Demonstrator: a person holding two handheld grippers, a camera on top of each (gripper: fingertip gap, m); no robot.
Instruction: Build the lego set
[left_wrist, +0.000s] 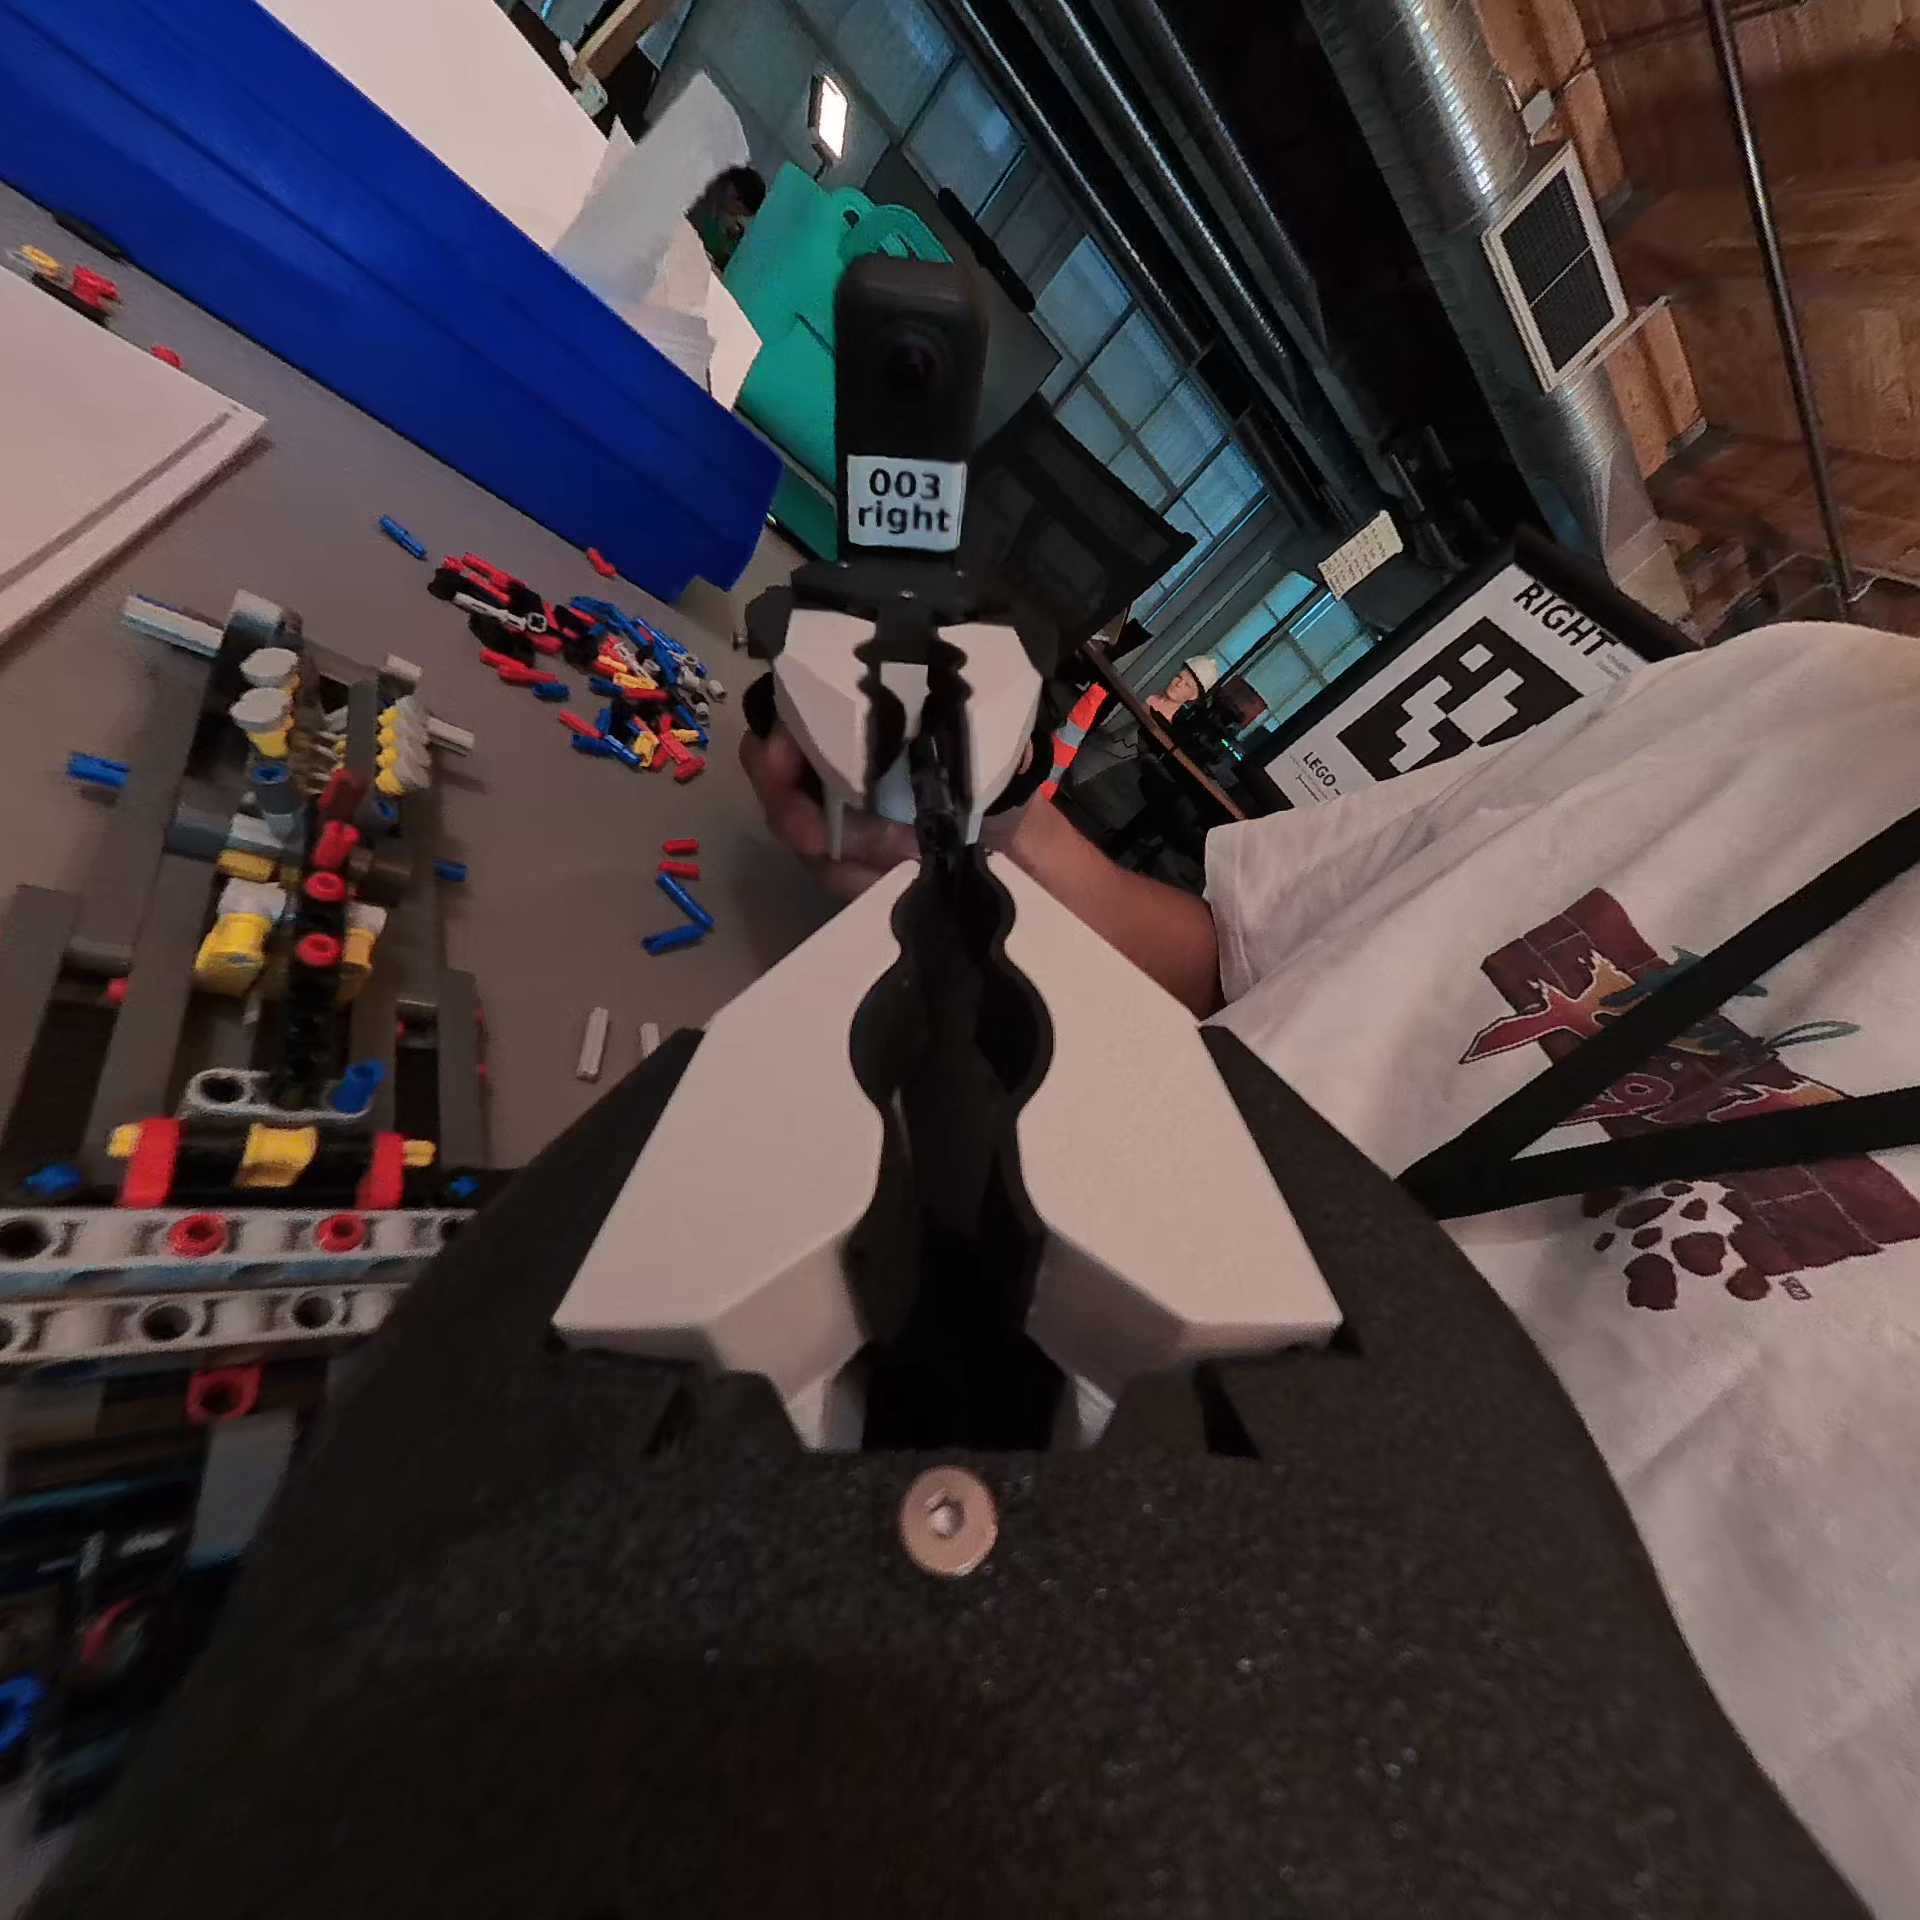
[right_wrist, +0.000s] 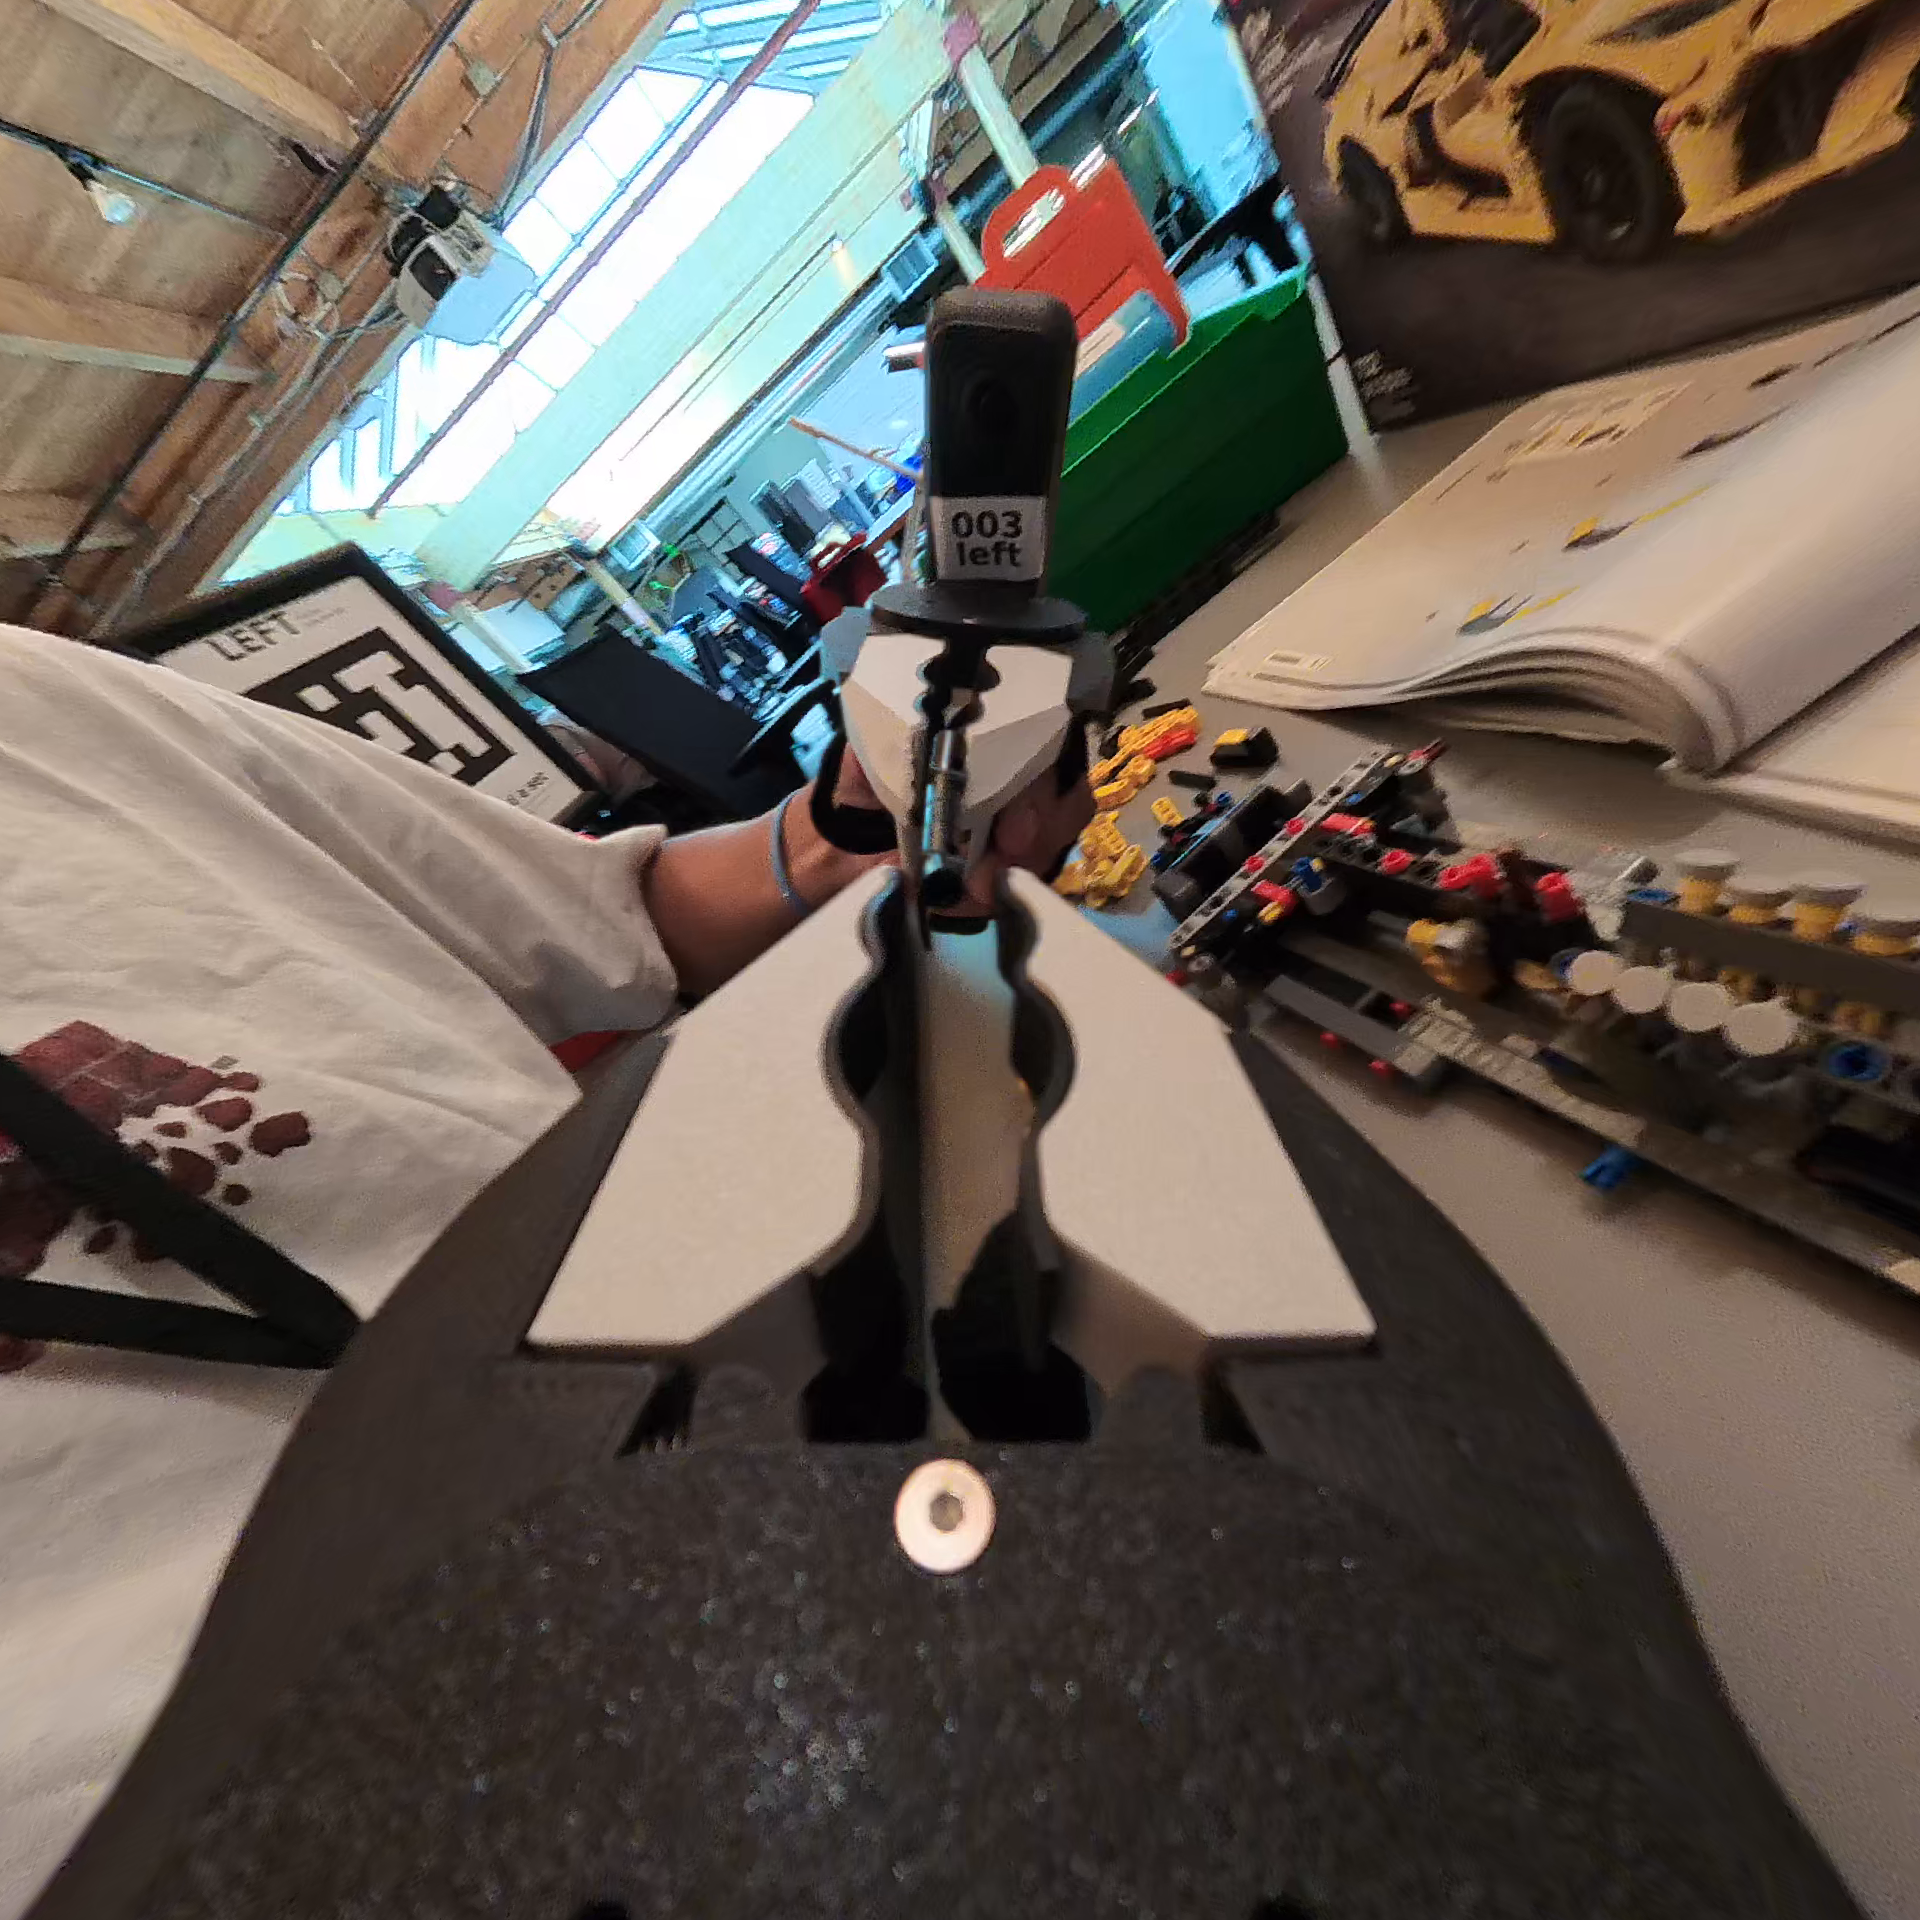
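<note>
1. We hold the left hand-held gripper (left_wrist: 940, 862) and the right hand-held gripper (right_wrist: 940, 883) tip to tip above the desk (left_wrist: 540, 831), facing each other.
2. Both have their jaws drawn narrow on a slim dark Technic part (right_wrist: 940, 821) spanning the two tips; we cannot tell its exact type.
3. We judge this a mid-air join: keep both axes in line and press straight, without twisting.
4. The person's hands (left_wrist: 821, 821) grip the handles level, forearms converging in front of the white shirt (left_wrist: 1558, 935).
5. The part-built chassis (right_wrist: 1558, 977) lies on the desk, beside the open instruction book (right_wrist: 1558, 582).
</note>
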